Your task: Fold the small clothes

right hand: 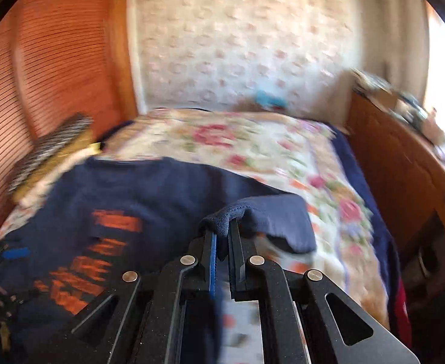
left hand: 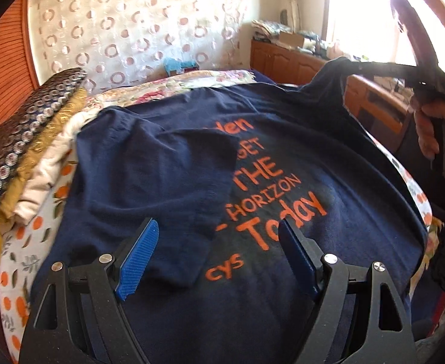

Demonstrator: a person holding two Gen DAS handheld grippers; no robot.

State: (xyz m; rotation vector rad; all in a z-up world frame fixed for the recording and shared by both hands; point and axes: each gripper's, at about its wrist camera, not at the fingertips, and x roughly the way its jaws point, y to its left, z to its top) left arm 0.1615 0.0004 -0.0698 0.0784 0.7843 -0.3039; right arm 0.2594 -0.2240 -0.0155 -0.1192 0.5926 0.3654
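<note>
Navy T-shirt with orange lettering spread across near end of bed, one sleeve folded inward. Right gripper jaws clamped on sleeve hem, cloth lifted off bed's right edge. Left gripper jaws wide apart, above shirt's near edge, gripping nothing. Folded fabric stack at bed's left edge.

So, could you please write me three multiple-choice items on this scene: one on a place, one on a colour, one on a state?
1. Where does the folded pile lie relative to the navy shirt in the left wrist view?
A. To its left
B. To its right
C. On top of it

2. What colour is the shirt's lettering?
A. White
B. Orange
C. Green

3. What is the right gripper doing?
A. Standing open
B. Shut on nothing
C. Pinching shirt fabric

Answers:
1 A, it lies beside the shirt's left edge.
2 B, the words read orange.
3 C, navy cloth sits between its fingers.
</note>
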